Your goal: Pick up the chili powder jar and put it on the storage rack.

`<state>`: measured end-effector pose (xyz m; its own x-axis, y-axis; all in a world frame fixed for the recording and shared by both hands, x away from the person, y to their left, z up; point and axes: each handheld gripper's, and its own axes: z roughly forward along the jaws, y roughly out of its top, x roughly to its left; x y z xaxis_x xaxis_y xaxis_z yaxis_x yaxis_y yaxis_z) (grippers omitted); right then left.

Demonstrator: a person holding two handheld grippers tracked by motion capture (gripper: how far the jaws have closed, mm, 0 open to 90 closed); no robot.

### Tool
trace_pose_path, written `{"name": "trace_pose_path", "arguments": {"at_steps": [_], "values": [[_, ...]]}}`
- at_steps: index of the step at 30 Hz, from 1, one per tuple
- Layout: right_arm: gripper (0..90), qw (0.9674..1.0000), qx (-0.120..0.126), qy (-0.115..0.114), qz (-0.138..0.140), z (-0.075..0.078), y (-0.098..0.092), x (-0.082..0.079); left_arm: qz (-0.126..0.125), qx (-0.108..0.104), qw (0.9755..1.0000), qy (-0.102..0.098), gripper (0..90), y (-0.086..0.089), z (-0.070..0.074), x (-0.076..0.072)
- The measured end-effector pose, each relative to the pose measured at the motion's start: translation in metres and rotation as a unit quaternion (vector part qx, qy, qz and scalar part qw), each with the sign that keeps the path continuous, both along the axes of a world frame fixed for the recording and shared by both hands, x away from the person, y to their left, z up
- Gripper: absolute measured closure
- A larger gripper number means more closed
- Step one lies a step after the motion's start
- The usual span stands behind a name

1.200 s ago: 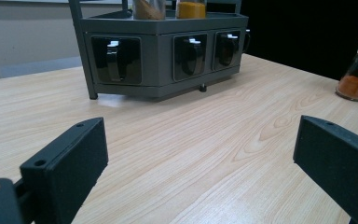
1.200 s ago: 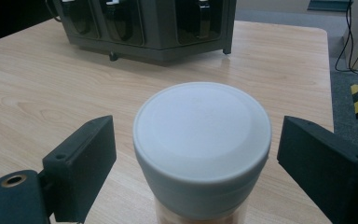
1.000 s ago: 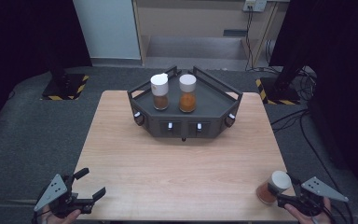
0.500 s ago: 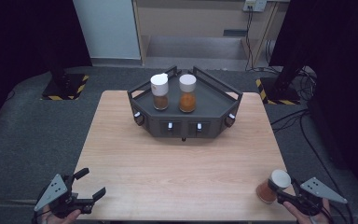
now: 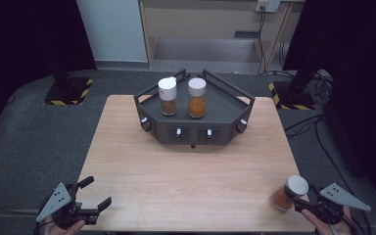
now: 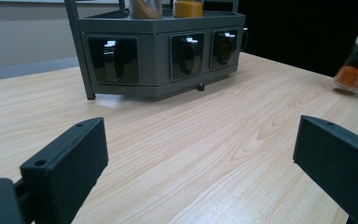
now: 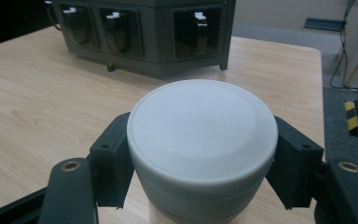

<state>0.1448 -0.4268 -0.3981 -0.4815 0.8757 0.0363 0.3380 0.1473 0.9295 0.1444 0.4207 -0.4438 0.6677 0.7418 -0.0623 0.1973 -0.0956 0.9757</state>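
At the table's (image 5: 191,181) near right corner, the right gripper (image 5: 298,202) has just closed its jaws on a tilted spice jar (image 5: 289,192); the rack (image 5: 225,105) lies ahead and leftward. The left gripper (image 5: 95,195), jaws wide and empty, sits farther off.

Even, soft light falls on my pale wooden bench (image 5: 191,171); the room's sides are dark, shadows faint, and my close-up views are slightly soft.

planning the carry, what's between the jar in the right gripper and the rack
Nothing: in the high view, only bare tabletop lies between the held jar and the rack.
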Motion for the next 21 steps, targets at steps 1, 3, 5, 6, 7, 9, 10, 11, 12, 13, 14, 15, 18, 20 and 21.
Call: {"name": "trace_pose_path", "arguments": {"at_steps": [1, 3, 5, 6, 7, 9, 10, 11, 12, 13, 14, 15, 18, 20, 21], "values": [[33.6, 1.0, 0.0, 0.001, 0.007, 0.003, -0.002, 0.003, 0.0, 0.0, 1.0, 0.0, 1.7, 0.0, 0.0, 0.0], [33.6, 0.9998, -0.005, 0.0, 0.021, 0.008, -0.006, 0.009, 0.0, 0.002, 1.0, 0.0, 1.7, 0.0, 0.001, 0.0], [33.6, 0.9996, -0.002, 0.001, 0.027, 0.011, -0.008, 0.014, 0.002, 0.0, 1.0, -0.001, 1.7, 0.0, 0.0, -0.001], [33.5, 0.9994, -0.005, 0.001, 0.033, 0.014, -0.008, 0.017, 0.002, -0.001, 1.0, -0.001, 1.7, 0.0, 0.0, -0.001], [33.6, 0.999, -0.01, 0.002, 0.043, 0.017, -0.009, 0.021, 0.003, -0.001, 1.0, 0.0, 1.7, 0.0, 0.0, -0.001], [33.6, 0.9982, -0.012, 0.003, 0.058, 0.023, -0.009, 0.027, 0.002, 0.0, 1.0, 0.001, 1.7, 0.0, 0.0, 0.0], [33.6, 0.9978, -0.012, 0.005, 0.065, 0.026, -0.009, 0.03, 0.001, 0.002, 1.0, 0.002, 1.7, 0.0, 0.0, 0.0], [33.6, 0.9973, -0.012, 0.005, 0.072, 0.03, -0.008, 0.033, 0.001, 0.003, 1.0, 0.001, 1.7, -0.001, 0.001, 0.0], [33.6, 0.9971, -0.011, 0.004, 0.075, 0.032, -0.008, 0.035, 0.0, 0.003, 1.0, 0.001, 1.7, -0.001, 0.001, 0.0], [33.6, 0.9964, -0.009, 0.004, 0.084, 0.036, -0.008, 0.039, 0.0, 0.003, 1.0, 0.001, 1.7, -0.001, 0.001, 0.0], [33.6, 0.9956, -0.01, 0.006, 0.093, 0.039, -0.007, 0.044, 0.0, 0.003, 1.0, 0.001, 1.7, -0.001, 0.001, 0.0], [33.6, 0.9953, -0.008, 0.003, 0.096, 0.041, -0.006, 0.047, -0.001, 0.002, 1.0, 0.001, 1.7, 0.0, 0.001, 0.0], [33.6, 0.9933, -0.008, 0.003, 0.115, 0.052, -0.002, 0.059, 0.0, 0.001, 1.0, 0.002, 1.7, 0.0, 0.0, 0.0], [33.6, 0.9924, -0.002, 0.007, 0.123, 0.057, 0.0, 0.067, -0.001, 0.002, 1.0, 0.001, 1.7, 0.0, 0.0, 0.0], [33.6, 0.992, -0.001, 0.01, 0.126, 0.061, 0.002, 0.071, -0.001, 0.002, 1.0, 0.002, 1.7, 0.0, 0.0, 0.0]]}}
